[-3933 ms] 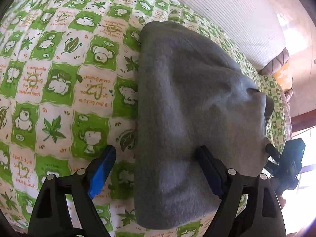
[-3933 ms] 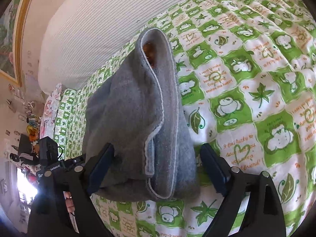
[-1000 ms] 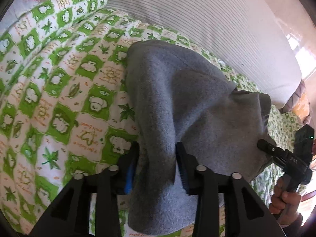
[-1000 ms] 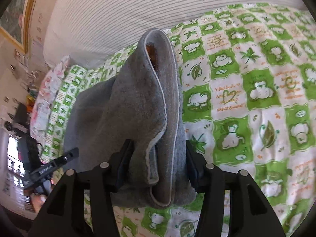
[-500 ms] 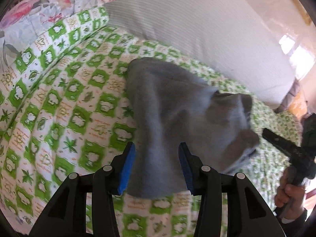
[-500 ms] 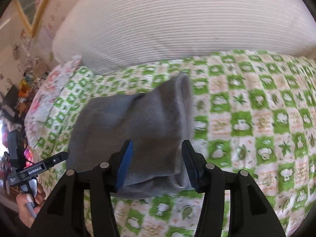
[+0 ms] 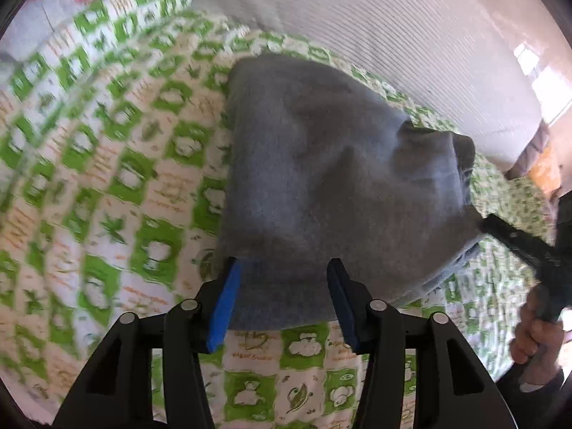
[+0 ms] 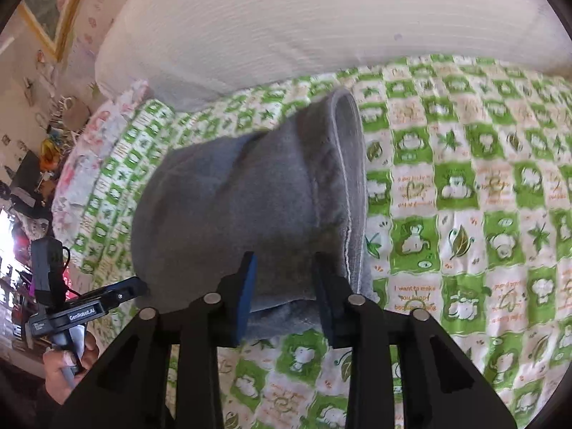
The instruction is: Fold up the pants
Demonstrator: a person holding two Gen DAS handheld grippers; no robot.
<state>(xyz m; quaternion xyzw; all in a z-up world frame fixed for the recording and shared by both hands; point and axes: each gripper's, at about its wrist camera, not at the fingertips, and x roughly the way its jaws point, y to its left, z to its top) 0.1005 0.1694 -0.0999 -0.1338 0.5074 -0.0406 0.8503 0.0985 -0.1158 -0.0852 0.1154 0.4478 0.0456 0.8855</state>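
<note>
The grey fleece pants (image 7: 321, 186) lie folded in a thick bundle on the green and white patterned bedsheet (image 7: 118, 186). My left gripper (image 7: 282, 300) stands at the bundle's near edge, its blue pads apart with the cloth edge between them. My right gripper (image 8: 284, 293) is at the other near corner of the pants (image 8: 250, 207), its jaws close around the folded layers by the hemmed edge. Each gripper shows at the edge of the other's view, the right one (image 7: 514, 243) and the left one (image 8: 89, 304).
A large white striped pillow (image 8: 304, 18) lies along the far side of the bed. A floral pillow (image 8: 103, 121) lies at the bed's left end. A cluttered room (image 8: 25, 164) shows beyond it.
Both grippers closed on the pants, lifted and pulled back from the bed, and now come back down near the bundle. The left jaws have widened since half a second ago.
</note>
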